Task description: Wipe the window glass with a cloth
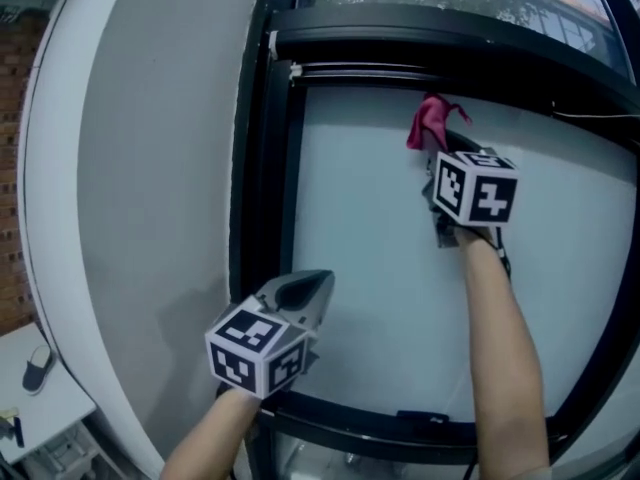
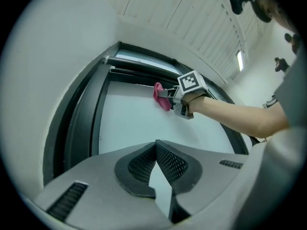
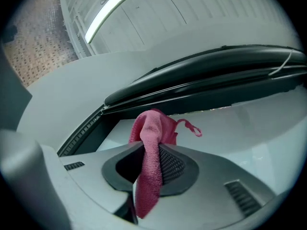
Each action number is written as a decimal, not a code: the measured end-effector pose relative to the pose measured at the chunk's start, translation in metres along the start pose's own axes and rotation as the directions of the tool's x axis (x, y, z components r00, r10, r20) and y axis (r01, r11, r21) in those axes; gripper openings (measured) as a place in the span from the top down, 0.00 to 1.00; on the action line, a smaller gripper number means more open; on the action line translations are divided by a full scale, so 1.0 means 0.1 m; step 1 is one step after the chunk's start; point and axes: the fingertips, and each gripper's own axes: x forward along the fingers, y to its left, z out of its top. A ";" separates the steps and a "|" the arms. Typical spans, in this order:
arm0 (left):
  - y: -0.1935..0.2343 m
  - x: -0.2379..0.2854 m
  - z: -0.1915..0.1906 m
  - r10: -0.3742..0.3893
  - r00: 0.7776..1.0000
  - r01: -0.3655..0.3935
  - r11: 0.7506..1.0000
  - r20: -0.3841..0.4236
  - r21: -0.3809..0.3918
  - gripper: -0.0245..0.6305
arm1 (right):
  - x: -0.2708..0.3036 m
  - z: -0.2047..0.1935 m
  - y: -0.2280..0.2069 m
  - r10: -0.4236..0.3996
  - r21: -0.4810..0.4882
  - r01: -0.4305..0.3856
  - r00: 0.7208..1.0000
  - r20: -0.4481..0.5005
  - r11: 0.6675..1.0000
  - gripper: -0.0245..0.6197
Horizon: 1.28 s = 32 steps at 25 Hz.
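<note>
A pink cloth (image 1: 429,121) is pressed against the window glass (image 1: 370,268) near its upper edge. My right gripper (image 1: 437,148) is shut on the pink cloth (image 3: 149,147), which hangs bunched between its jaws; the same cloth (image 2: 161,96) shows in the left gripper view. My left gripper (image 1: 300,293) hovers low at the pane's lower left, by the dark frame. Its jaws meet at the tips with nothing between them (image 2: 156,143). The glass (image 2: 139,123) looks pale and frosted.
A black window frame (image 1: 262,168) borders the glass on the left, top and bottom. A pale wall (image 1: 150,168) lies to the left. A dark top rail (image 3: 201,75) runs just above the cloth. A white ledge with a shoe (image 1: 38,368) sits at lower left.
</note>
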 end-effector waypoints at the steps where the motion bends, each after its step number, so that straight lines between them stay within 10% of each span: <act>1: 0.06 -0.05 0.01 0.016 1.000 -0.016 1.000 -0.003 0.003 0.95 | 0.06 0.00 0.10 0.015 0.008 -0.015 1.000 0.003 1.000 0.86; 32: 0.69 -1.00 -0.09 0.224 0.971 -0.218 0.973 -0.081 0.077 0.95 | 0.75 -0.31 1.94 0.276 0.198 -0.273 0.961 0.012 0.941 0.86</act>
